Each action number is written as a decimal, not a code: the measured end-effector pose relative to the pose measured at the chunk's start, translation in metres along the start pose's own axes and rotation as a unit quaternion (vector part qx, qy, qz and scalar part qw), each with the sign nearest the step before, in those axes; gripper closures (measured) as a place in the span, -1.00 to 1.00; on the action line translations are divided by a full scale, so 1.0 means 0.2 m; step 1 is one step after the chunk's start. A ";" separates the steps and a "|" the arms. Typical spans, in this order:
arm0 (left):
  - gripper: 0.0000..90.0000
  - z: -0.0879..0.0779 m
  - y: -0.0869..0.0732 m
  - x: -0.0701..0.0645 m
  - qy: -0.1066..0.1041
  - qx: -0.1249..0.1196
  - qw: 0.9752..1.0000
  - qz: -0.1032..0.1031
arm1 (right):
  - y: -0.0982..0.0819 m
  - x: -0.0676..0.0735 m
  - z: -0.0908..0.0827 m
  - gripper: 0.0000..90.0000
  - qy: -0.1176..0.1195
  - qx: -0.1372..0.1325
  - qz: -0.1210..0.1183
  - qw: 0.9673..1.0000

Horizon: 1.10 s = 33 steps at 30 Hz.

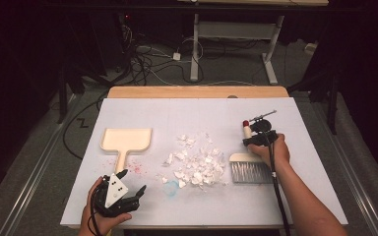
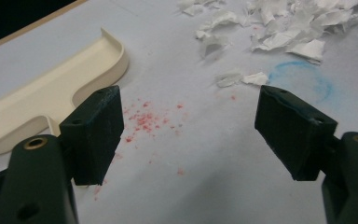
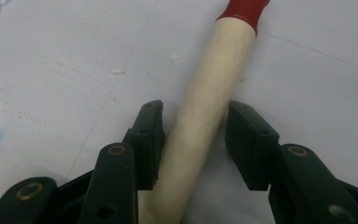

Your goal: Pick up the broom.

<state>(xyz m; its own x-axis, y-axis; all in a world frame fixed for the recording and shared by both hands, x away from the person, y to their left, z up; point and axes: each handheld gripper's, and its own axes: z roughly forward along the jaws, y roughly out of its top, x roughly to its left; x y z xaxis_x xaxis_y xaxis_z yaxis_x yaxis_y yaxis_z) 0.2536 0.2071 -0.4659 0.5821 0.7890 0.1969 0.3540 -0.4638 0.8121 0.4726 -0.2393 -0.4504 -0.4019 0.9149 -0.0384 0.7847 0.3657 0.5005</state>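
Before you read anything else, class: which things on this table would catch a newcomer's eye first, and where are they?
A heap of torn white paper scraps lies mid-table. To its right lies a brush, and the right gripper has its jaws around the brush's cream, red-tipped handle. A cream dustpan lies to the left of the heap, with red specks near it and the left gripper open above them.

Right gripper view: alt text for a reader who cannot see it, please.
The right tool straddles a cream brush handle with a red tip, its black jaws close on either side. The handle lies on a pale table with a few white paper scraps.
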 end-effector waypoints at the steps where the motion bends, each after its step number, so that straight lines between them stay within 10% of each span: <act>1: -0.49 0.00 0.00 0.00 0.000 -0.001 1.000 0.000 | 0.00 0.01 0.00 0.36 -0.001 0.001 -0.001 1.000; 13: -0.49 0.00 0.00 -0.01 -0.008 0.003 1.000 0.005 | 0.00 0.00 -0.01 0.58 0.007 -0.005 0.004 1.000; 17: -0.49 0.00 0.00 -0.01 -0.009 0.003 1.000 0.002 | -0.01 -0.03 -0.08 0.59 0.007 -0.045 0.008 0.999; 33: -0.49 -0.02 0.08 -0.04 -0.013 -0.014 1.000 -0.002 | -0.19 -0.07 -0.49 0.59 0.004 -0.237 0.008 0.971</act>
<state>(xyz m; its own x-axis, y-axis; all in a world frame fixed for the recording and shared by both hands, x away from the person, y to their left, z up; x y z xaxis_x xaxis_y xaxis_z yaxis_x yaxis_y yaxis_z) 0.2522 0.1946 -0.4526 0.5990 0.7804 0.1795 0.3358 -0.4483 0.8284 0.4012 -0.2824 -0.3837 -0.3963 0.9179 -0.0206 0.4863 0.2289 0.8433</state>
